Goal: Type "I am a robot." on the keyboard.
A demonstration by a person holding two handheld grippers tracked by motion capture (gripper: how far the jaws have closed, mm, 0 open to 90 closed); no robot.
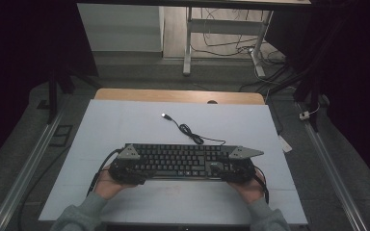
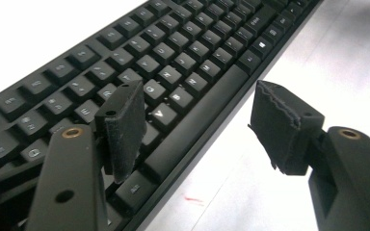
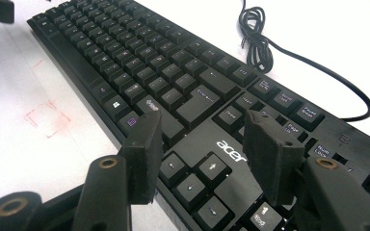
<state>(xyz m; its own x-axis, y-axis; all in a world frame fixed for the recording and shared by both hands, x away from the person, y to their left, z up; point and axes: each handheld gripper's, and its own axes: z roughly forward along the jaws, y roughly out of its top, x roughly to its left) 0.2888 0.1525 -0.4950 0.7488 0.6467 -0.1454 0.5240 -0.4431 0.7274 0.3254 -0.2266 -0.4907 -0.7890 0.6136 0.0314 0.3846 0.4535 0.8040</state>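
Note:
A black Acer keyboard [image 1: 178, 161] lies lengthwise on the white mat, near the front. Its black cable [image 1: 188, 129] coils behind it and ends in a loose USB plug [image 1: 164, 115]. My left gripper [image 1: 137, 169] is at the keyboard's left end. In the left gripper view its jaws [image 2: 197, 96] stand open astride the keyboard's front edge [image 2: 207, 115], one pad over the keys and the other over the mat, neither pressing. My right gripper [image 1: 221, 169] is at the right end. It is open [image 3: 200, 122] above the arrow keys [image 3: 192, 178] and touches nothing.
The white mat [image 1: 125, 125] covers a wooden table whose far edge [image 1: 178, 95] shows behind. Faint red marks are drawn on the mat [image 3: 48, 118]. Beyond the table stand desk legs [image 1: 188, 43] with floor cables, and metal rails [image 1: 29, 163] run along both sides.

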